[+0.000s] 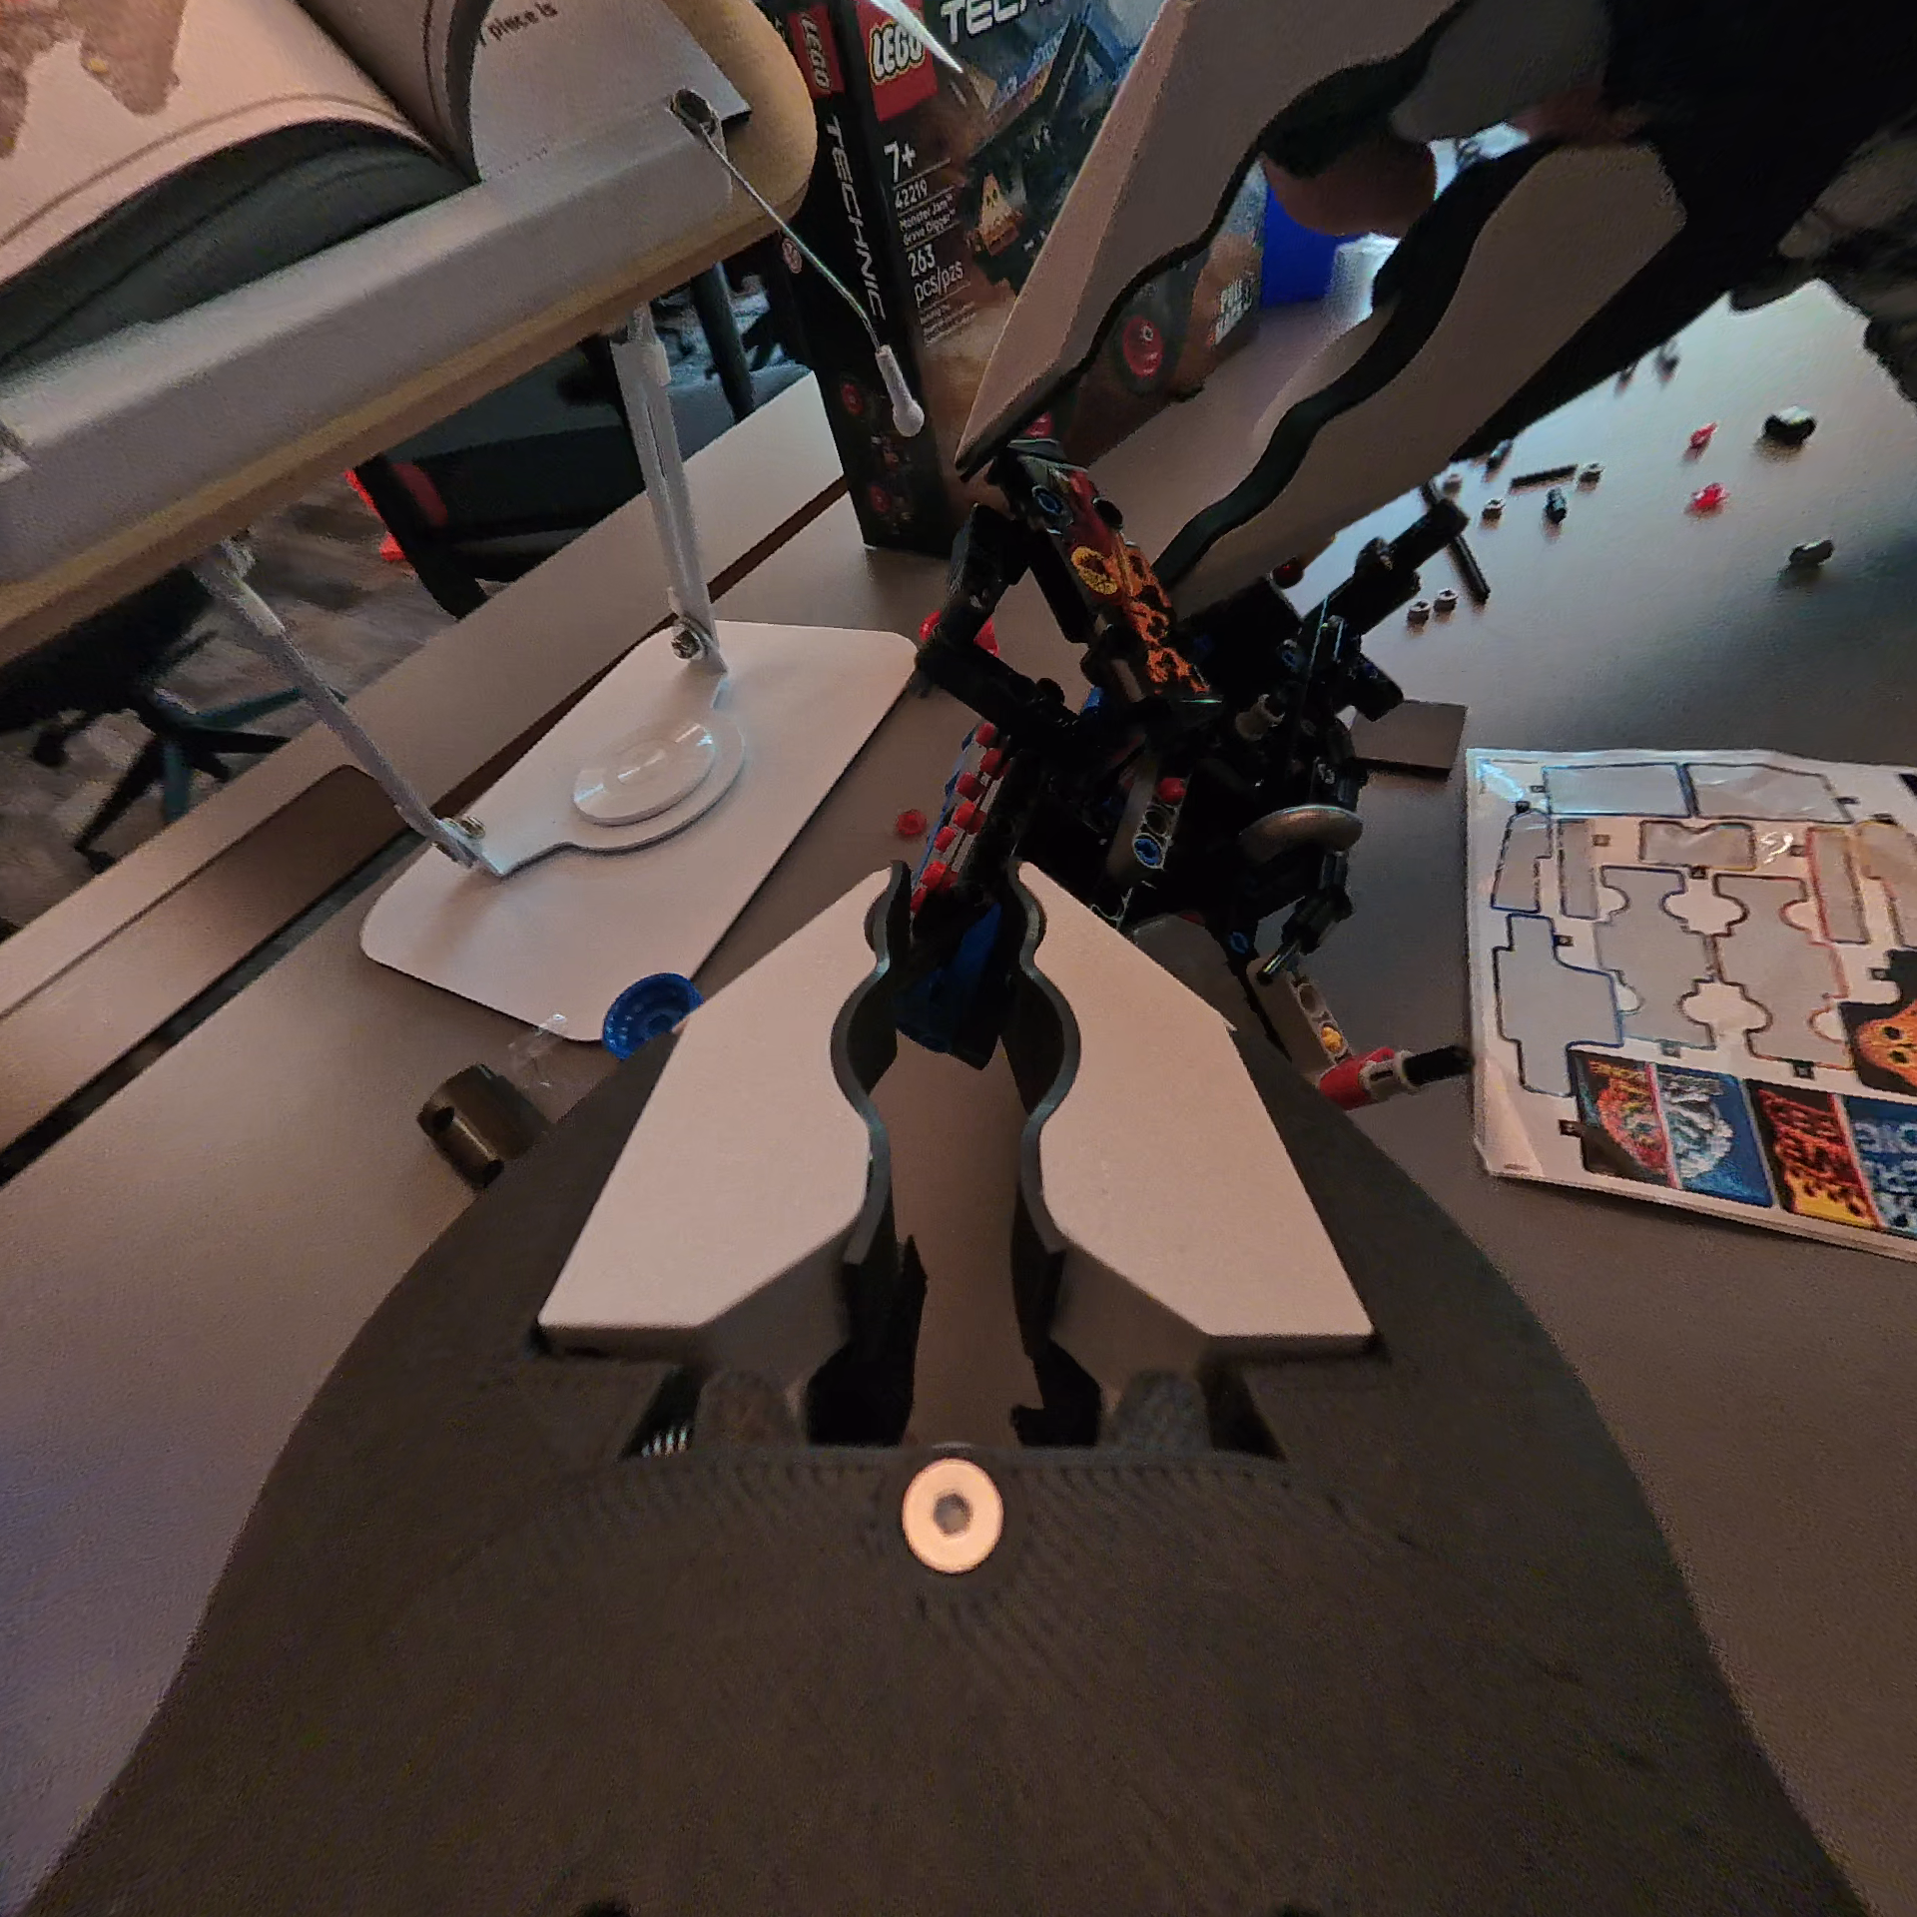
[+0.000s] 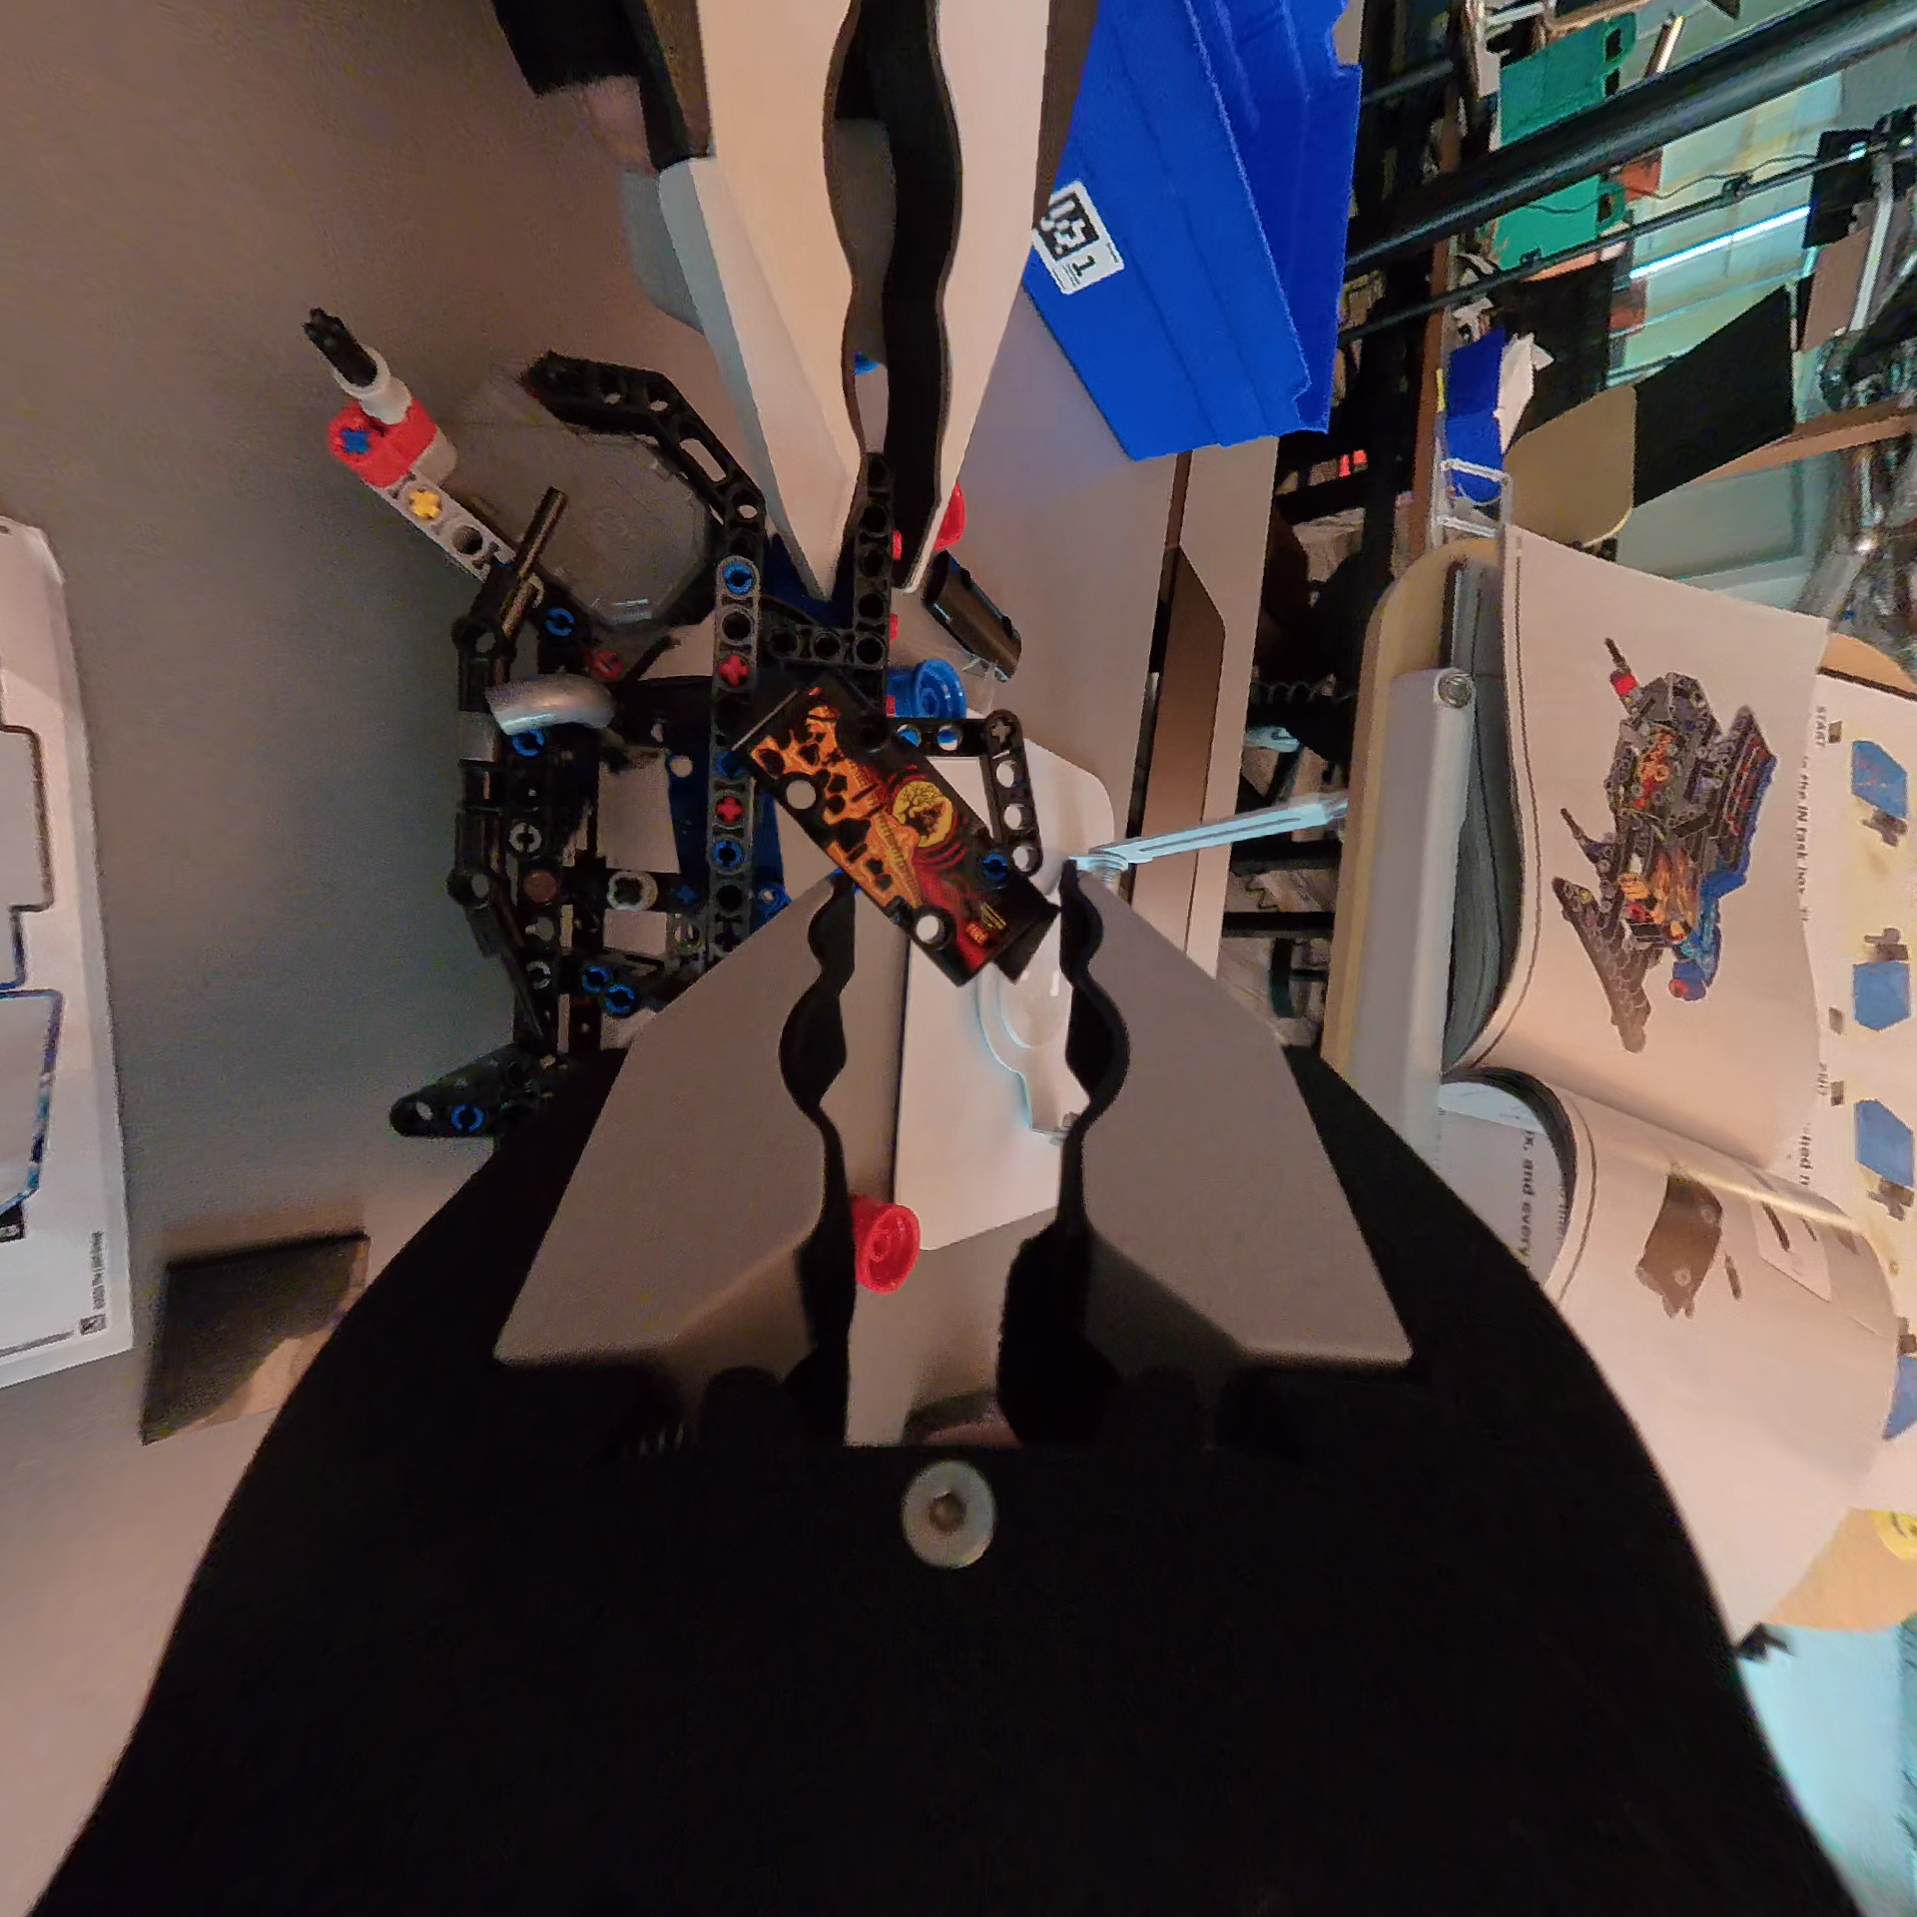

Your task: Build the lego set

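Black chassis [image 1: 1162, 747] half-built; my left gripper [image 1: 954, 934] clamped its blue end, right gripper [image 2: 954, 913] jaws apart around flame panel [image 2: 892, 830], ungripped. Loose pins [image 1: 1701, 498] beyond chassis unused.

We see dim, warm indoor light in both views, leaving the desk [image 1: 1556, 1400] beyond the left hand-held gripper [image 1: 954, 903] murky. The right hand-held gripper [image 2: 954, 903] has a nearly black body without detail. Daylight glows cooler past its right finger. Wide-angle bending curves the edges, and the loose small pieces [image 1: 1660, 488] far ahead are soft.
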`<state>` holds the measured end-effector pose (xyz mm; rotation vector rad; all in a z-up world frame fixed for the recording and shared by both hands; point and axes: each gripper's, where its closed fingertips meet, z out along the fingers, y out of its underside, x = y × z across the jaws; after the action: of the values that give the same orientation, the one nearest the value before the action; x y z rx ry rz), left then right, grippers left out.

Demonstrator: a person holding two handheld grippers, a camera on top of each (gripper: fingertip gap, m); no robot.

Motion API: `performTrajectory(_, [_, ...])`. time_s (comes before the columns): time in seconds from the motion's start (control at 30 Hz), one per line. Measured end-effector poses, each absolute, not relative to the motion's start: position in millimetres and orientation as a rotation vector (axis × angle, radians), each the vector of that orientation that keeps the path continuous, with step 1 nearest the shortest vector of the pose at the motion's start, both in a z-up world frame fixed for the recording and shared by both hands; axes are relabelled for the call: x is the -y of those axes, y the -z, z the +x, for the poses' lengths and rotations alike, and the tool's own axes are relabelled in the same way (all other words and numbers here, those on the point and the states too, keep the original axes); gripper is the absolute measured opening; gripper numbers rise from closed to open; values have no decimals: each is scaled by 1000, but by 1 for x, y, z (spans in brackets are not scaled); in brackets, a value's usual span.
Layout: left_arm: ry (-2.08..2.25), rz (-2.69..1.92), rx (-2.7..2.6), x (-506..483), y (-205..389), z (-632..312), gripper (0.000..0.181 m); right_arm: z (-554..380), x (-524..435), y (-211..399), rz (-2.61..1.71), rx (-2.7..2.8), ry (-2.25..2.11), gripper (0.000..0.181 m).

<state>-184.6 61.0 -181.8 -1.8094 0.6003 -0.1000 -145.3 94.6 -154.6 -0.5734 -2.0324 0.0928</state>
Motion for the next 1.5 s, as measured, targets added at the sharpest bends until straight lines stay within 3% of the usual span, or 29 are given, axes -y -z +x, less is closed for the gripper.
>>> performTrajectory(0.27, [35, -1817, -595, -61, 181, -193, 15, -129, -100, 145, -814, 2091, -388, 44])
performTrajectory(0.3, [35, -1817, -593, -61, 181, -194, 15, -126, -105, 148, -877, 2108, -421, 48])
performTrajectory(0.37, [34, -1815, -595, -61, 181, -194, 15, -123, -116, 155, -1010, 2112, -488, 77])
performTrajectory(0.53, [5, -1790, -628, -60, 179, -191, 15, -117, -108, 179, -1209, 2191, -774, 82])
performTrajectory(0.77, [-71, -1716, -723, -55, 172, -181, 15, -112, -92, 212, -1410, 2295, -1078, 74])
performTrajectory(1.1, [-35, -1743, -752, -51, 178, -179, 15, -112, -87, 212, -1447, 2272, -1302, 69])
performTrajectory(1.23, [125, -1807, -640, -46, 172, -186, 27, -115, -87, 209, -1391, 2269, -1254, 58])
performTrajectory(1.33, [367, -1918, -592, -34, 180, -181, 61, -113, -85, 211, -1312, 2305, -1164, 58])
performTrajectory(1.4, [388, -1946, -578, -33, 184, -179, 73, -112, -83, 213, -1270, 2327, -1112, 58])
performTrajectory(1.5, [405, -2044, -564, -36, 204, -177, 71, -113, -82, 213, -1248, 2328, -1105, 58])
